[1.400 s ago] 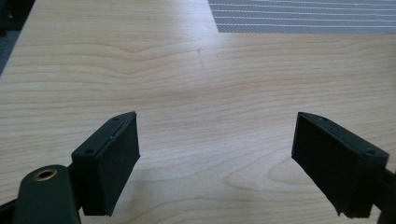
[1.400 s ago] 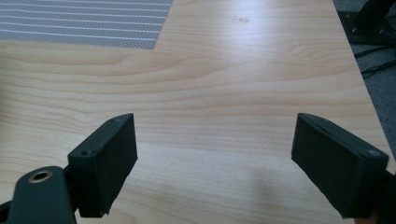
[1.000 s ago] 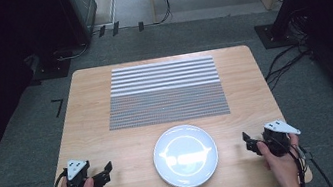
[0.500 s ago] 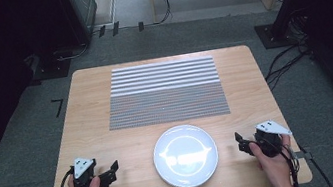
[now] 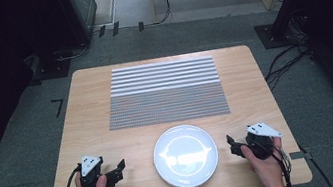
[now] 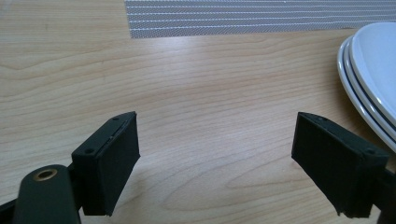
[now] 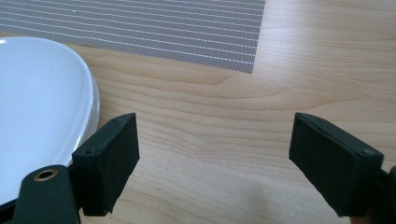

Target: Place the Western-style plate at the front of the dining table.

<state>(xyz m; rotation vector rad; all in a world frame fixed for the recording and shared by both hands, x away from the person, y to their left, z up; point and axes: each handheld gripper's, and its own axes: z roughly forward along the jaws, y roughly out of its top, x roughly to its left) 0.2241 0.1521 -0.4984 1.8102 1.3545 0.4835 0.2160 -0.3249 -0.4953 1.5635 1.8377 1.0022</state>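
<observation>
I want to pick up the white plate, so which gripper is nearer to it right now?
Right, slightly. The right gripper sits just off the plate rim; the left gripper is farther from the opposite rim. Both jaws open.

Plate (image 5: 185, 156): glossy white, thin dark line near the rim
Placemat (image 5: 165, 91): grey woven mesh, white stripes across, broader and brighter on the far half
Table (image 5: 85, 106): pale wood, wavy grain
Left gripper (image 5: 118, 168) and right gripper (image 5: 231, 143): black jaws, light grey top plates
Floor (image 5: 21, 147): dark grey
</observation>
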